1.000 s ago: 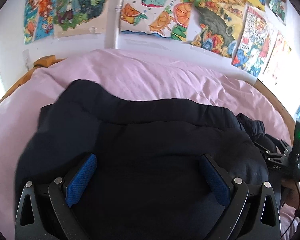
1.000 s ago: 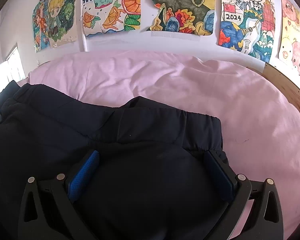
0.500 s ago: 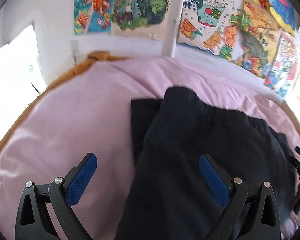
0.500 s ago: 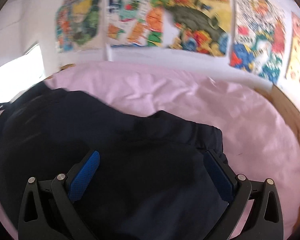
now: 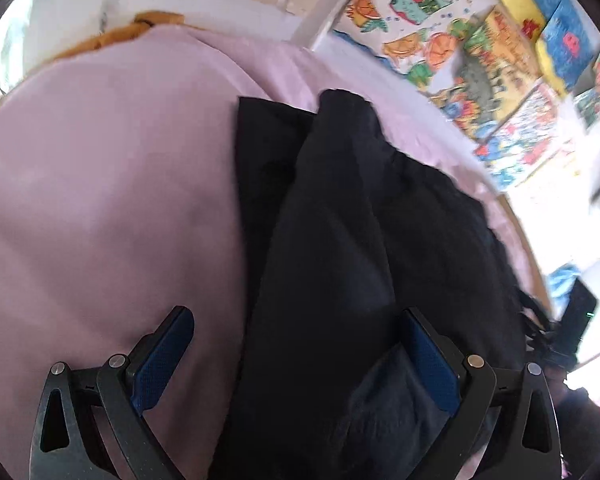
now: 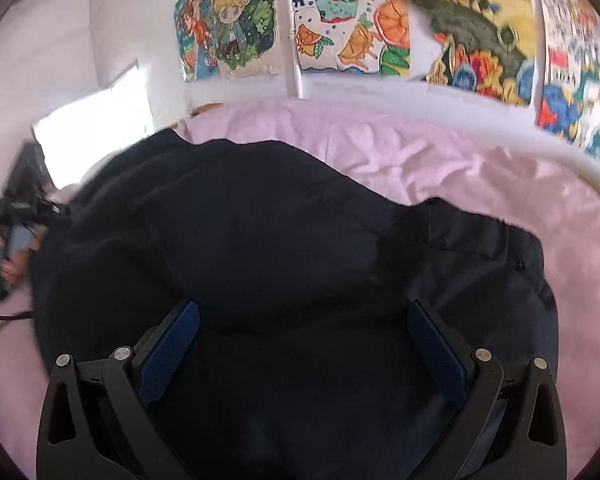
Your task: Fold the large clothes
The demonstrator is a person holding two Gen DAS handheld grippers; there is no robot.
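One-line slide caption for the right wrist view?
Open right claw over a dark garment on a pink bedsheet, drawings behind.

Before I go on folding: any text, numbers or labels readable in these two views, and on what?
"果汁" on the fruit drawing on the wall, right wrist view.
Same drawing in the left wrist view: characters too blurred.
Comic-style poster: blurred, unreadable.
Dark garment: no label visible.

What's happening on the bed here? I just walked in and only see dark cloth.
A person with a handheld gripper in each hand is folding a large dark garment on a pink bedsheet. The left gripper and right gripper both stand open over the cloth, gripping nothing. The garment lies bunched, one layer over another, not yet a neat fold.
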